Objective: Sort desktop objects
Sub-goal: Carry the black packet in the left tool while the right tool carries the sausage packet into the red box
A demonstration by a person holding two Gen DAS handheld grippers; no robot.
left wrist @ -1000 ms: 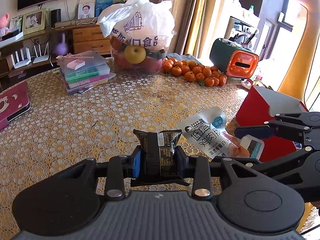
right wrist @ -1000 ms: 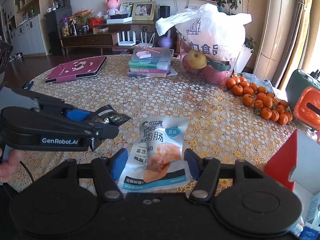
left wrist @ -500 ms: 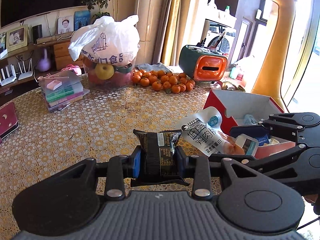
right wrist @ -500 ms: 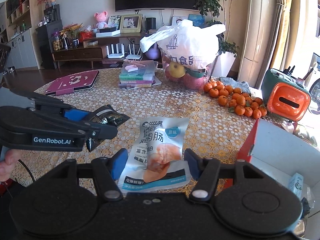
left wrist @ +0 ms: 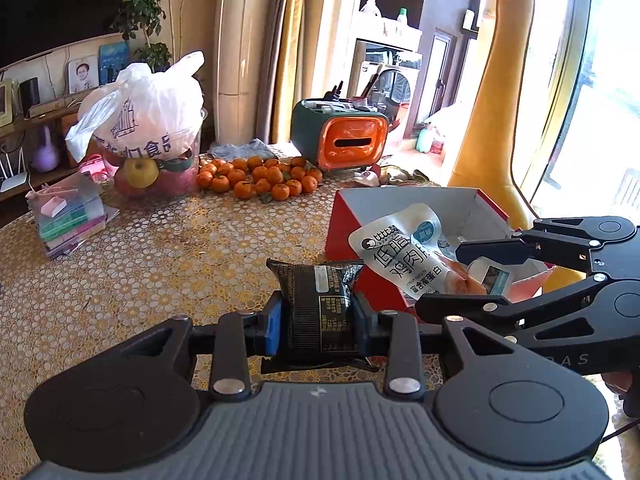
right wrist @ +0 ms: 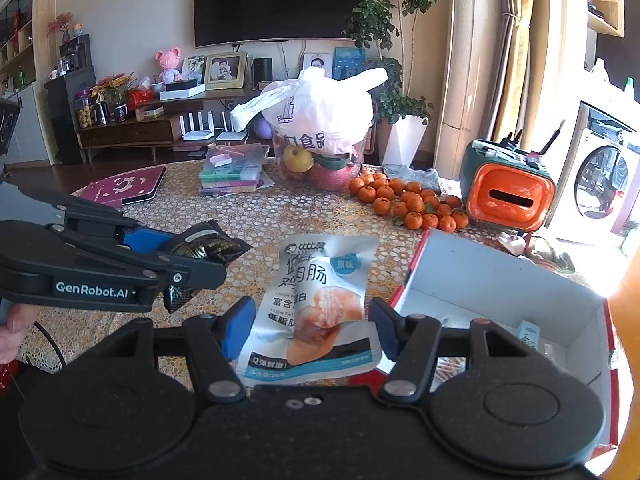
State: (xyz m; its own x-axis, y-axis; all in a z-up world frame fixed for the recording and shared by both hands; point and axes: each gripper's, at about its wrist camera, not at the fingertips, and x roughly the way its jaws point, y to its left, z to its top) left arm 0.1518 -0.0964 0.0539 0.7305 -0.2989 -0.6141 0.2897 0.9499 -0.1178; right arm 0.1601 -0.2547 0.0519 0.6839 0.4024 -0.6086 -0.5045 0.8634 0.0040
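Note:
My left gripper (left wrist: 318, 322) is shut on a small black snack packet (left wrist: 320, 304), held above the patterned table. The same packet (right wrist: 200, 246) and left gripper (right wrist: 192, 260) show at the left of the right wrist view. My right gripper (right wrist: 312, 326) is shut on a white and blue sausage pouch (right wrist: 320, 304). In the left wrist view that pouch (left wrist: 404, 256) hangs over the near rim of a red box with a white inside (left wrist: 464, 204), with the right gripper (left wrist: 456, 276) beside it. The box (right wrist: 500, 292) lies right of the pouch and holds a few small items.
A pile of mandarins (left wrist: 260, 178), a white bag over a bowl of fruit (left wrist: 148, 120), a stack of flat plastic cases (left wrist: 68, 212) and an orange and green holder (left wrist: 344, 138) stand at the table's far side. A maroon book (right wrist: 124, 188) lies far left. A yellow giraffe figure (left wrist: 496, 92) rises behind the box.
Both grippers have swung right and risen with their packets. The red box has come into full view and now lies right under the pouch.

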